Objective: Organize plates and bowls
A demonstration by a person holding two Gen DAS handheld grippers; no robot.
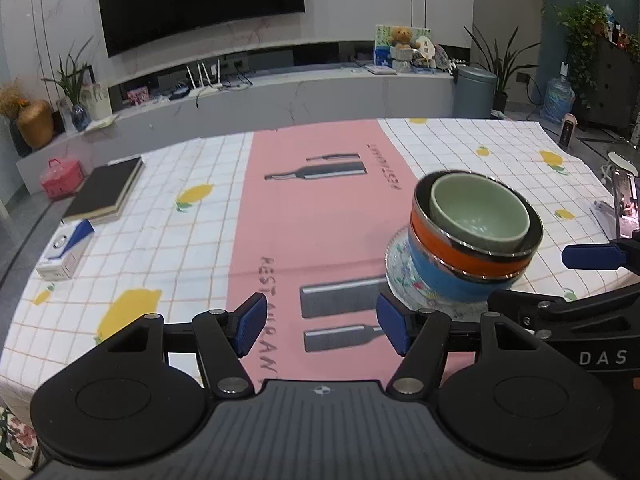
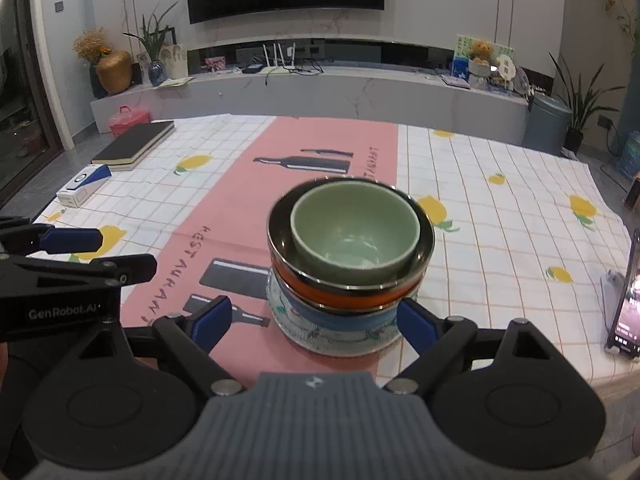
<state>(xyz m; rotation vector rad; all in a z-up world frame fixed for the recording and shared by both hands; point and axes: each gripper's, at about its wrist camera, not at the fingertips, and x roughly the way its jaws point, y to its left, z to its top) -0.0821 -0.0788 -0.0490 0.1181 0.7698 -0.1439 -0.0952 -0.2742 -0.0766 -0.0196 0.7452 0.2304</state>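
One stack stands on the tablecloth: a floral plate (image 2: pixel 336 342) at the bottom, a blue bowl (image 2: pixel 340 315) on it, then an orange bowl (image 2: pixel 340 295), and a green bowl (image 2: pixel 354 232) nested on top. My right gripper (image 2: pixel 316 322) is open just in front of the stack, its fingers to either side of the plate; the right pad is close to the rim. My left gripper (image 1: pixel 320 322) is open over the pink strip, with nothing between its fingers. From the left wrist, the stack, topped by the green bowl (image 1: pixel 480 212), is to its right, on the floral plate (image 1: pixel 400 272).
A dark notebook (image 1: pixel 108 188) and a small white and blue box (image 1: pixel 68 252) lie near the table's left edge. A phone on a stand (image 2: pixel 626 300) is at the right edge. A low TV bench runs behind the table.
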